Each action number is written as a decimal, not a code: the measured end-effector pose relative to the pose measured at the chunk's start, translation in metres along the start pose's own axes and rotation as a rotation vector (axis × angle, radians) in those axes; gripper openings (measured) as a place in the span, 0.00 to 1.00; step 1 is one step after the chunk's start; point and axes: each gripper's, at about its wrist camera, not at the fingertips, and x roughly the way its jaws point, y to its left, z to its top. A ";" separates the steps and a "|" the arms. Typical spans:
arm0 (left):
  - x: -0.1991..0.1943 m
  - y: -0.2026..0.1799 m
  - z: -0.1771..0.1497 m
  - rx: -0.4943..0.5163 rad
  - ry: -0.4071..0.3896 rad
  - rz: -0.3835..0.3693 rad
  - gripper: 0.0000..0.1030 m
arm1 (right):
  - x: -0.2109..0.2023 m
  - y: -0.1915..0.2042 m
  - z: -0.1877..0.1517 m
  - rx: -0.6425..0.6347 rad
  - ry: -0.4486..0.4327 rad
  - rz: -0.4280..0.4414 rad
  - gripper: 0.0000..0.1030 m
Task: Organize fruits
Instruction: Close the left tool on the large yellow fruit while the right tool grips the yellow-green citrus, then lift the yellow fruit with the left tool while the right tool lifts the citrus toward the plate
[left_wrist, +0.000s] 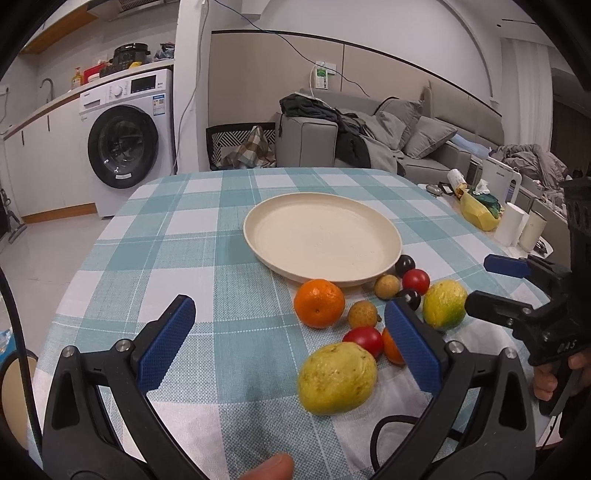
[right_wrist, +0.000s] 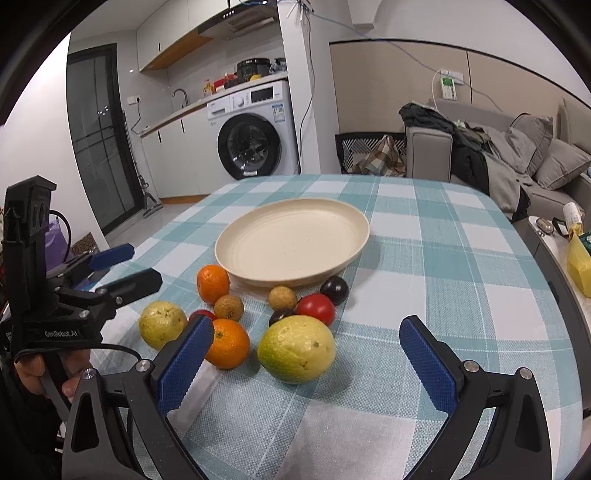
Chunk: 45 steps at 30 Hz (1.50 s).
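While both sets of blue-padded fingers are standing wide apart and gripping nothing, the left gripper (left_wrist: 290, 332) is hovering over the checked tablecloth (left_wrist: 207, 229), on the near side of the cream plate (left_wrist: 321, 236). The right gripper (right_wrist: 306, 354) is likewise hanging spread on the plate's near side, with a yellow-green guava (right_wrist: 296, 349) lying between its fingers, untouched. A second guava (left_wrist: 337, 377) is sitting between the left fingers, nearer the right-hand pad. All the fruit is lying in a loose cluster just off the plate's near rim: one mandarin (left_wrist: 319, 302) touching or almost touching that rim, another mandarin (right_wrist: 227, 343), two tomatoes (right_wrist: 316, 308) (left_wrist: 364, 339), two brown longans (right_wrist: 282, 298) (right_wrist: 229, 307) and dark plums (right_wrist: 334, 289). Nothing is resting on the plate itself
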 end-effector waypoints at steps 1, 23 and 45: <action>-0.001 -0.002 0.000 0.007 0.001 -0.007 0.99 | 0.002 -0.001 0.000 0.004 0.012 -0.004 1.00; 0.015 -0.018 -0.018 0.105 0.217 -0.100 0.84 | 0.020 -0.008 -0.007 0.049 0.136 0.062 0.82; 0.018 -0.015 -0.015 0.074 0.226 -0.164 0.45 | 0.035 -0.013 -0.008 0.116 0.189 0.112 0.53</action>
